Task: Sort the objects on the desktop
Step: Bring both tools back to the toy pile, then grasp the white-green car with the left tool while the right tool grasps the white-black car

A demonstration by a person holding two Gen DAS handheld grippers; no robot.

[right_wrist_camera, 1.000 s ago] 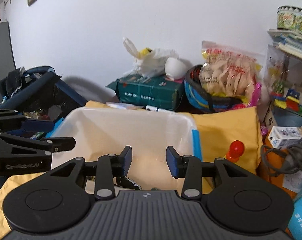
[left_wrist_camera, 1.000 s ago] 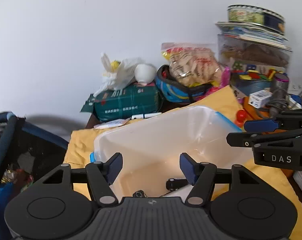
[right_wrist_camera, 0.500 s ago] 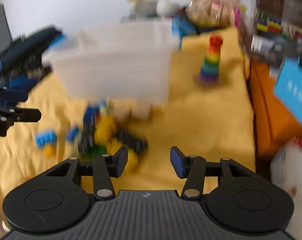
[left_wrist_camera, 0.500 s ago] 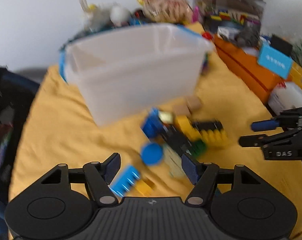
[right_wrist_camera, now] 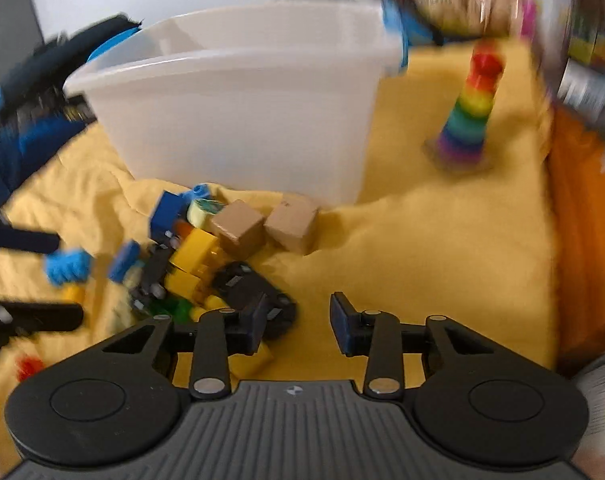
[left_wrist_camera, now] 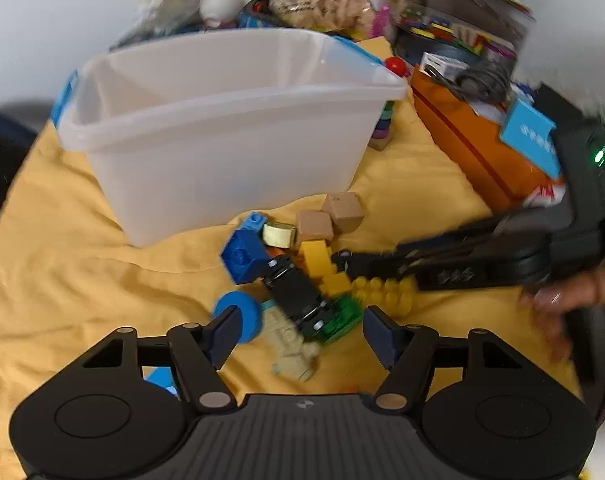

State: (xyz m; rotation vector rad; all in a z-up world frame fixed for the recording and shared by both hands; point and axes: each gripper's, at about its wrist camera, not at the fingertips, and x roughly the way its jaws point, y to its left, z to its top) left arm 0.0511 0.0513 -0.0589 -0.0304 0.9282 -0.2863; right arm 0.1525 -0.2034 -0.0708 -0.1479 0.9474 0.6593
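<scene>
- Both tongs, left [left_wrist_camera: 298, 334] and right [right_wrist_camera: 298, 322], hang spread and empty over the toy pile [left_wrist_camera: 302, 276].
- Tightly jumbled blocks could scatter when nudged.

Soft yellow cloth [left_wrist_camera: 82, 264] over the counter, matt and wrinkled. Translucent white bin [left_wrist_camera: 222, 136] of smooth plastic, slightly glossy at rim. Glossy hard plastic on blue brick [left_wrist_camera: 244, 258] and yellow bricks [left_wrist_camera: 382, 292]. Two cubes [right_wrist_camera: 262, 228], matt, looking like raw wood or cardboard. Left tool [left_wrist_camera: 298, 332] and right tool [right_wrist_camera: 298, 324]: matt black plastic, ribbed body, small metal pins.
</scene>
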